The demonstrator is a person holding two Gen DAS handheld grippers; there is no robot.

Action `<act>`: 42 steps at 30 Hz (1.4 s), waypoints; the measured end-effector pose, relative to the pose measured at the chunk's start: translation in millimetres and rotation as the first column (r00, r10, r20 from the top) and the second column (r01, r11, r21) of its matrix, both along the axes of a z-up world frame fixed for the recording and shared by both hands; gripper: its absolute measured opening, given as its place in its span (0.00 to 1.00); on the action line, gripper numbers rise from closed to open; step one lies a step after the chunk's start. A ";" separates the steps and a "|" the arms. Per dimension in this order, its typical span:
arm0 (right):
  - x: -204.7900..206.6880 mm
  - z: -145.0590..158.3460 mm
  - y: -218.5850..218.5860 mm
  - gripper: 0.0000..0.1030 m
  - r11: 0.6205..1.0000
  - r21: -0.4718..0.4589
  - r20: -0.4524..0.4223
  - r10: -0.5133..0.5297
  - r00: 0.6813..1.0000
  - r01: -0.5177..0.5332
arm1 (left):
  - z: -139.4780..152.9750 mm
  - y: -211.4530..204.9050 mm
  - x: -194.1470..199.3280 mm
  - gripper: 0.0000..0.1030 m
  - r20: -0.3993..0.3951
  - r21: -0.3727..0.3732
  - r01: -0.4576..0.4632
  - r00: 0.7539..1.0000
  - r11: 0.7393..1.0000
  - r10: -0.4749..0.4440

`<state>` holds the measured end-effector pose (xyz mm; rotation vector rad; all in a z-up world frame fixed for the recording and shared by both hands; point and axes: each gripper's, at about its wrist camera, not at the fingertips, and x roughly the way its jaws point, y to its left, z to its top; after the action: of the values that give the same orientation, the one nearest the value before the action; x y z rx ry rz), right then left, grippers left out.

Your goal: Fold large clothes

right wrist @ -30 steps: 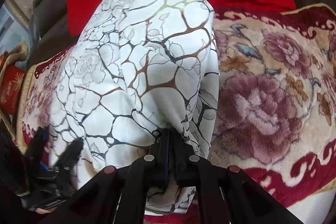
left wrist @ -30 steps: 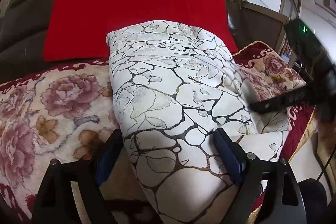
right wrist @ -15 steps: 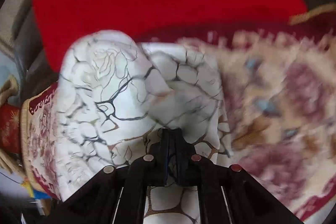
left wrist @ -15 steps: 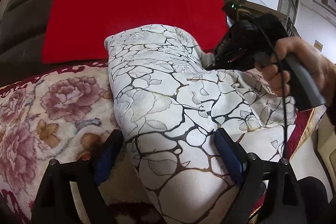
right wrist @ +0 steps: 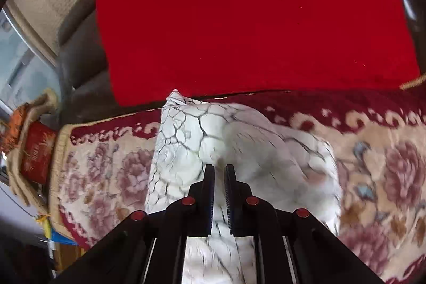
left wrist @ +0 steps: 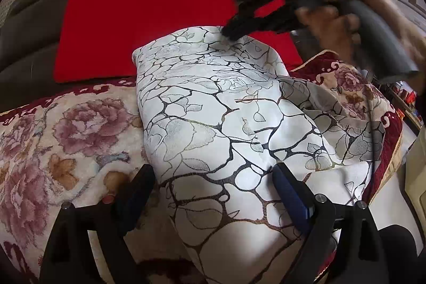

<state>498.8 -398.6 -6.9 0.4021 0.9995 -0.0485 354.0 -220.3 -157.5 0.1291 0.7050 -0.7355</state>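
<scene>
Cloth, a white crackle-printed garment (left wrist: 213,124), lies lengthwise on the floral sofa blanket (left wrist: 66,129) toward the red cushion (left wrist: 149,17), its near end between the left gripper (left wrist: 213,188)'s released jaws, while the right gripper (right wrist: 218,177), jaws barely parted and empty, hovers over its far end.

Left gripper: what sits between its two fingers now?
In the left wrist view, the folded white garment runs between the left gripper's wide-open fingers, on the floral blanket.
</scene>
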 end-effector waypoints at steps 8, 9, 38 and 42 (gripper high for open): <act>27.2 -67.6 -16.1 0.08 0.996 0.086 -0.088 -0.029 0.996 0.037 | 1.0 -0.9 5.1 0.88 -0.014 -0.003 0.001 1.000 1.000 -0.001; 22.5 -63.2 -14.2 0.08 0.997 0.072 -0.074 -0.022 0.997 0.028 | 1.3 -1.2 4.2 0.88 -0.009 0.000 0.002 1.000 1.000 -0.002; -185.9 -79.5 13.0 0.09 0.999 -0.002 -0.037 0.050 0.998 -0.050 | 7.9 39.6 13.7 0.88 0.002 0.005 -0.068 0.998 0.998 0.068; -179.4 -44.8 19.9 0.10 0.999 -0.016 -0.054 0.049 0.997 -0.050 | 7.6 38.4 14.0 0.88 -0.007 0.005 -0.074 0.997 0.997 0.074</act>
<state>319.4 -378.7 -51.7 0.3611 1.0606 -0.0234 368.0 -181.9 -149.9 0.1045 0.7144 -0.6640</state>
